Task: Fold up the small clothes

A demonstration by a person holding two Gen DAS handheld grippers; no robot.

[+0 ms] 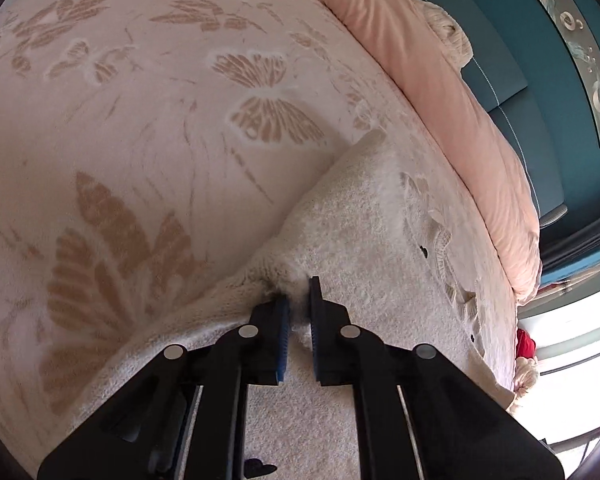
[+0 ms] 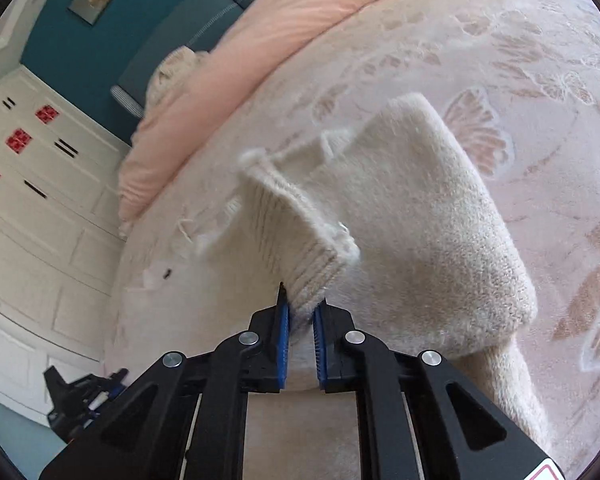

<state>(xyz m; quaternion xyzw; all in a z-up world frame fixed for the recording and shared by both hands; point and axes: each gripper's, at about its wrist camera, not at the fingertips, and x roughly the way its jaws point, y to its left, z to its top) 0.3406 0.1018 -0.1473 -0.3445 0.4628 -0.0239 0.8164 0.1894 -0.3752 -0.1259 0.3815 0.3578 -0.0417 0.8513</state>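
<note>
We see the cream sweater (image 1: 380, 216) lying on the bed's butterfly blanket (image 1: 140, 120). Our left claw (image 1: 298, 300) pinches a fold of it; our right claw (image 2: 302, 306) pinches its ribbed cuff (image 2: 292, 236), lifted off the blanket.

A: Where does the left wrist view sit?
B: Just behind its gripper (image 1: 299, 296), tilted down, close over the sweater (image 1: 380, 232) on the blanket (image 1: 140, 120), with the teal wall (image 1: 572, 100) off to the right.
A: And the right wrist view?
B: Behind its gripper (image 2: 302, 304), also tilted down and close, with cupboards (image 2: 40, 200) on its left.
A: What do they share?
B: Sweater, blanket, the pink quilt (image 2: 300, 12) and the wall.
</note>
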